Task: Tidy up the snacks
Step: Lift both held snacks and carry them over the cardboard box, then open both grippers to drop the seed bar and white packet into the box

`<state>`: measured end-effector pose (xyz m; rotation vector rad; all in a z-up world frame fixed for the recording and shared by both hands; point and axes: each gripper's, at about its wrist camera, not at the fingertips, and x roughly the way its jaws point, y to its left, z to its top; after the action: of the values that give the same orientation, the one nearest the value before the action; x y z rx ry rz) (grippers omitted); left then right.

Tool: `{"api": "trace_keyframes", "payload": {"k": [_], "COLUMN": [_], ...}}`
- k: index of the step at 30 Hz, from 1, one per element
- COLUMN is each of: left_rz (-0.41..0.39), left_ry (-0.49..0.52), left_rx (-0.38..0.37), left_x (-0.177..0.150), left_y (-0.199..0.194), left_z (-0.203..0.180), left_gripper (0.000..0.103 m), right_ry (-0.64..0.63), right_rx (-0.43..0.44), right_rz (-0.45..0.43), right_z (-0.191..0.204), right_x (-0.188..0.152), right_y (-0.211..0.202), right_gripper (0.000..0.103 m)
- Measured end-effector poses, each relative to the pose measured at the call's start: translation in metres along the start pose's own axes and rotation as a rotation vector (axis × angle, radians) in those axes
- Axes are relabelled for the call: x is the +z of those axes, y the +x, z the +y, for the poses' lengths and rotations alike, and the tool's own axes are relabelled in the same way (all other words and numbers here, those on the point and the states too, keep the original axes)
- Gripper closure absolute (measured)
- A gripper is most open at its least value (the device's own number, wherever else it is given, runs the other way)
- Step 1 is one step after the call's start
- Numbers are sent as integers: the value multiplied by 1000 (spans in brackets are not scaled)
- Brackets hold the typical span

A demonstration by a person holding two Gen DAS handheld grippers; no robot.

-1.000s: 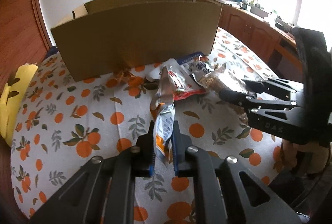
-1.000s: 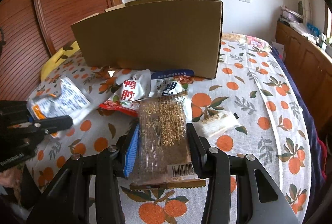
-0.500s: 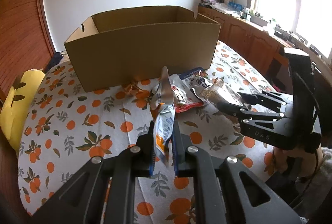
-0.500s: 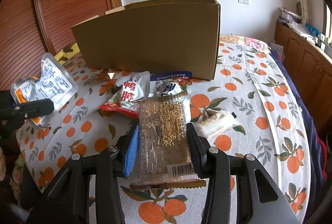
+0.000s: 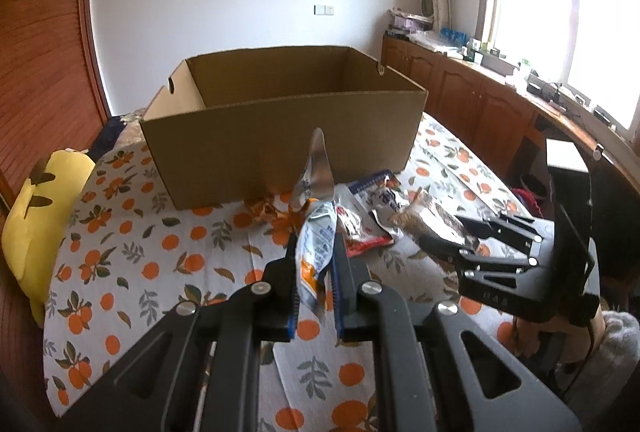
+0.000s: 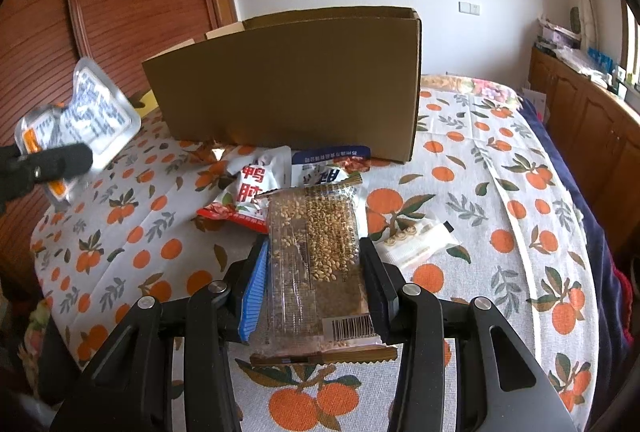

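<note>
Snacks going up: my left tool (image 5: 316,272) has lifted its pinched silver packet (image 5: 316,232) above the box (image 5: 280,120) rim.
Right tool (image 6: 316,264) stays clamped on the grain bar (image 6: 316,244); dropping both in seems next.

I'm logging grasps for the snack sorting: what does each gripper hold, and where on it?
The left gripper pinches the silver snack pouch at its orange end. The right gripper clamps the clear grain bar pack across its long sides, near the barcode end.
</note>
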<state>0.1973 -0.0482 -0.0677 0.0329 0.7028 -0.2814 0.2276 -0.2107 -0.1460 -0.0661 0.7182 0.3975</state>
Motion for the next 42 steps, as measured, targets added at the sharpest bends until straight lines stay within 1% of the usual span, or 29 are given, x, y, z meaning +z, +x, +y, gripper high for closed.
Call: {"api": "trace_keyframes", "payload": {"k": [9,11,15,19,23,28,30,32,35,38,42], "left_rz": [-27,-25,-48,-81,-116,-165,-178,-190,-206,-195,-170], "left_ry": [-14,-15,-7,7,13,9,-14,-34,-30,-42,-45], "left_rx": [-10,-11,-15,-23,-32,-46,-56,-82,-79,-105,-108], "left_x": [13,17,30,47,66,95,105,115,124,132,135], "left_y": [1,1,-1,4,13,26,34,45,60,80,104], "left_z": [9,11,15,18,22,34,40,47,56,70,89], "left_gripper": [93,93,93,93,93,93,93,93,93,93,93], "right_ry": [-4,10,55,30,19,-14,-10,11,29,7,0], "right_rx": [-15,-34,-13,-17,-1,2,-3,-7,7,-10,-24], "right_rz": [-23,-19,-29,-75,-126,-173,-185,-196,-206,-208,-198], "right_z": [2,1,-6,-5,-5,-2,-2,-3,-2,2,3], "right_x": [2,5,14,41,69,108,123,136,155,172,187], "right_y": [-4,-4,-11,-29,-47,-56,-50,-46,-33,-17,10], "right_gripper": [59,59,59,59,59,59,59,59,59,59,59]}}
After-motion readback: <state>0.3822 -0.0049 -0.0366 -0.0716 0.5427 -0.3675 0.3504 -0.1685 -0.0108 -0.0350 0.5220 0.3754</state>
